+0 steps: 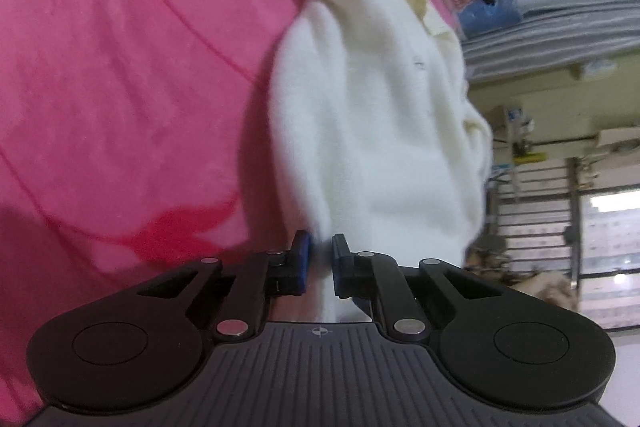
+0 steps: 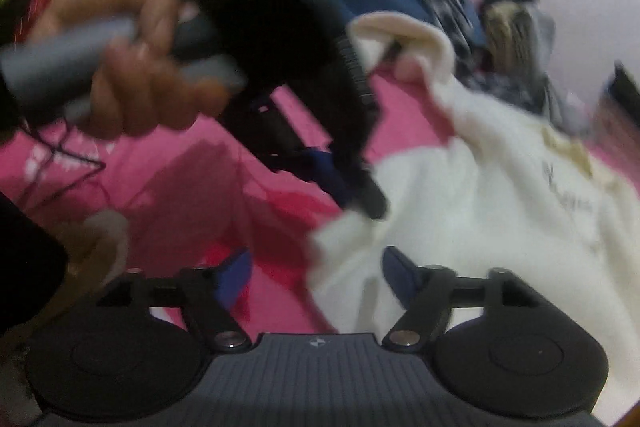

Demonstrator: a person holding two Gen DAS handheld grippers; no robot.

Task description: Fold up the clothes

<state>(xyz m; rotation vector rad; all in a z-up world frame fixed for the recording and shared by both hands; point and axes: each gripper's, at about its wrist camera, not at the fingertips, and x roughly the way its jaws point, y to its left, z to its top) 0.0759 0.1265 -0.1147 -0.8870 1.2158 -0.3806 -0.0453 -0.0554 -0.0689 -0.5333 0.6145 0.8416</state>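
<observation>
- Left wrist view: pink blanket [image 1: 120, 87] under all; white garment [image 1: 372, 131] hangs over it, lifted.
- Left gripper [image 1: 320, 259] pinched on garment's edge; step looks like spreading it out.
- Right gripper [image 2: 316, 279] spread wide, cloth btwn jaws, not pressed; next needs a 2nd grip.

Fuzzy cream fleece garment [image 1: 372, 115] on soft, matt pink plush blanket [image 1: 120, 67]
</observation>
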